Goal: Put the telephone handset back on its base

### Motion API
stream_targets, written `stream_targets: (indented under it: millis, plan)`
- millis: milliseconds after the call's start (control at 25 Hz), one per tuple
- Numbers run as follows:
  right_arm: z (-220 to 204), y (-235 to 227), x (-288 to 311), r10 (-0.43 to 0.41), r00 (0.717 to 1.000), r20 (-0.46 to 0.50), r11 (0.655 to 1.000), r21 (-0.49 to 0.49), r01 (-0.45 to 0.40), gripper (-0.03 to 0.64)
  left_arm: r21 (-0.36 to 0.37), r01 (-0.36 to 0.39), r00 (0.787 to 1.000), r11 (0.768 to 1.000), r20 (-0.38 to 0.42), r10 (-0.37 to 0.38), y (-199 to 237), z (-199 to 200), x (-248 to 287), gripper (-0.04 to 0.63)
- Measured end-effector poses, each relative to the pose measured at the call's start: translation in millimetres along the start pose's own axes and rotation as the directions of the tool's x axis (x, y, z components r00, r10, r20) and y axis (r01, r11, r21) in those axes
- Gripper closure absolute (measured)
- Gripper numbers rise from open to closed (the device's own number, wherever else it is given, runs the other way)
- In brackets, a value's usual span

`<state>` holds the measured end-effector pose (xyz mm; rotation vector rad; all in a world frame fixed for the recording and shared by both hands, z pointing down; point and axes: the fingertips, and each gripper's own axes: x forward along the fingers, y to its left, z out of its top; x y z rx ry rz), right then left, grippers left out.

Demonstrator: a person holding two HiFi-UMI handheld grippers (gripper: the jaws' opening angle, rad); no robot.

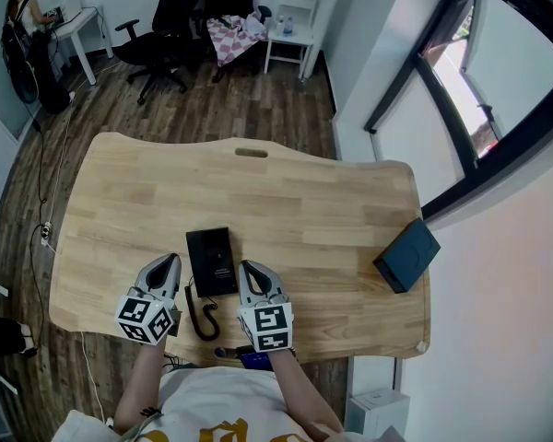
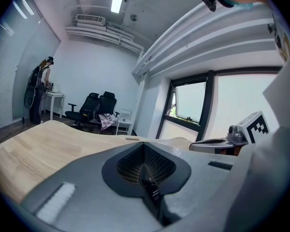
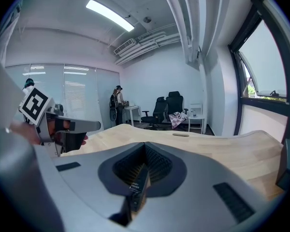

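Telephone (image 1: 212, 261) lies flat on the wooden worktop (image 1: 304, 201), near the middle of the near edge. From above it reads as one black slab, so I cannot tell whether the receiver part sits in place. Its coiled cord (image 1: 201, 316) curls from the slab's near left corner towards the near edge.

The left gripper (image 1: 171, 261) rests just beside the telephone's left side and the right gripper (image 1: 248, 267) just beside its right side, both pointing towards the far edge. Neither touches the slab as far as the head view shows. In each gripper's own view the two jaws are pressed together with nothing between them, only bare wood ahead.

A dark blue box (image 1: 407, 254) sits at the right edge, well apart from the telephone. A slot (image 1: 251, 153) is cut near the far edge.
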<state>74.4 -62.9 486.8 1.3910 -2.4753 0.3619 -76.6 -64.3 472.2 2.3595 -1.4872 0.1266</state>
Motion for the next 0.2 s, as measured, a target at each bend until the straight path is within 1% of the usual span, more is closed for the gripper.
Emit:
stream_targets:
  millis: [200]
  plan:
    - [-1.7, -0.4, 3.1, -0.008, 1.0, -0.001, 1.0, 0.005, 0.008, 0.611, -0.002, -0.001, 1.0, 1.0, -0.001, 0.001, 3.5, -1.4, 0.8, 0.592]
